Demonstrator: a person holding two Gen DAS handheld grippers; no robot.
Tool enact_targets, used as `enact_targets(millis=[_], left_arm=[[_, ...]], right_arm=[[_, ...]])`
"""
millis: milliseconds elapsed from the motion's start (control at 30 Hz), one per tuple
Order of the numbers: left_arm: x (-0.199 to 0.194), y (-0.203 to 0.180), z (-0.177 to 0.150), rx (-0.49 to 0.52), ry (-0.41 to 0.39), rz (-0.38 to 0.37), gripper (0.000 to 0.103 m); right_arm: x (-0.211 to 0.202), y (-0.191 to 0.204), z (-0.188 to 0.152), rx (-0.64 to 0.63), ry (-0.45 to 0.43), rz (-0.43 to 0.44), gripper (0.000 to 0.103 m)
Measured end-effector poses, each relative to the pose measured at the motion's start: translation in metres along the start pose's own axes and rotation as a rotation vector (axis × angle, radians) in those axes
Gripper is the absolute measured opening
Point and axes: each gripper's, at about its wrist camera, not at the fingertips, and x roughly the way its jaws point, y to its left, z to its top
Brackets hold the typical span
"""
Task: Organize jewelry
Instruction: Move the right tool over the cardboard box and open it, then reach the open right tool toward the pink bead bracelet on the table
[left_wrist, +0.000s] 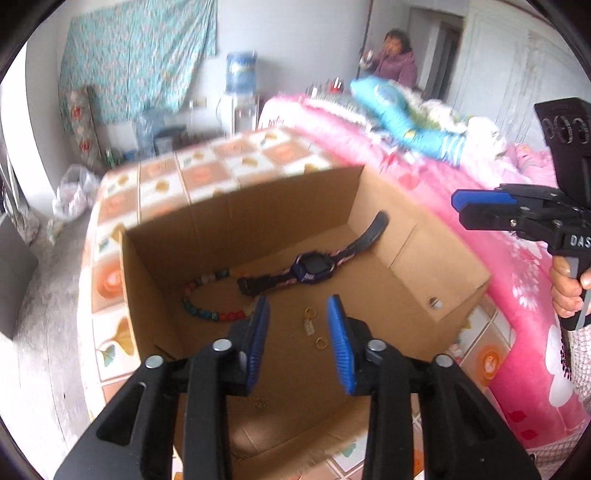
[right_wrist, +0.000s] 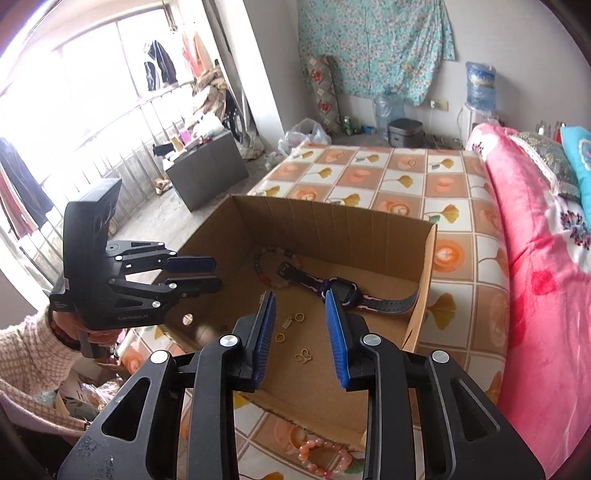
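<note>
An open cardboard box (left_wrist: 236, 218) (right_wrist: 332, 225) sits on the bed's checked cover. Inside lie a dark blue watch (left_wrist: 314, 267) (right_wrist: 340, 291), a string of coloured beads (left_wrist: 207, 314) (right_wrist: 264, 275), small gold rings (left_wrist: 320, 343) (right_wrist: 280, 337), a spring-shaped charm (left_wrist: 309, 328) (right_wrist: 289, 321) and a gold butterfly piece (right_wrist: 303, 356). My left gripper (left_wrist: 298, 306) (right_wrist: 217, 274) hangs over the box's near side, open and empty. My right gripper (right_wrist: 299, 299) (left_wrist: 459, 206) is also open and empty, above the box. A pink bead bracelet (right_wrist: 325, 458) lies outside the box by its near wall.
A pink flowered quilt (left_wrist: 480, 221) (right_wrist: 535, 277) lies heaped along the right of the box. A person in purple (left_wrist: 397, 61) sits at the far end of the room. A water dispenser (left_wrist: 240, 74) and a grey cabinet (right_wrist: 207, 173) stand beyond the bed.
</note>
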Motion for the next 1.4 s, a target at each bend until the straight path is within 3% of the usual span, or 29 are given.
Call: enact_targets(millis=[200,300,433,567,767,900,1233,1300,1367,1400], left_arm=[[-0.054,-0.021,-0.029,0.025,-0.166,-0.051,0.060],[-0.067,-0.032,-0.053,0.007,-0.179,-0.111,0.073],[-0.065,-0.047,-0.087,-0.022,-0.134,-0.191,0.083],[-0.034,-0.062,-0.115,-0.032,-0.034,-0.151,0.085],[0.015,-0.081,-0.140,0.062,0.055,0.048,0.085],[0.029,-0.087,-0.143,0.103,0.063,0.054,0.085],[0.043,-0.081,-0.146,0.097,0.063,0.077,0.086],[0.045,-0.079,-0.146,0.089,0.065,0.083,0.086],[0.044,-0.077,-0.148,0.082,0.066,0.088,0.086],[0.043,-0.076,-0.149,0.078,0.065,0.088,0.086]], right_arm=[[-0.056,0.011,-0.040,0.029,-0.135,0.050,0.036],[-0.055,0.016,-0.067,0.059,-0.110,0.087,0.038],[-0.017,0.018,-0.103,0.147,-0.007,0.101,0.039],[0.025,0.024,-0.126,0.191,0.069,0.042,0.039],[0.073,0.029,-0.136,0.172,0.142,-0.146,0.023],[0.094,0.031,-0.135,0.162,0.166,-0.258,0.023],[0.110,0.044,-0.141,0.153,0.141,-0.387,0.021],[0.110,0.044,-0.141,0.160,0.140,-0.411,0.014],[0.110,0.038,-0.141,0.189,0.138,-0.395,0.001],[0.109,0.035,-0.141,0.204,0.139,-0.386,0.001]])
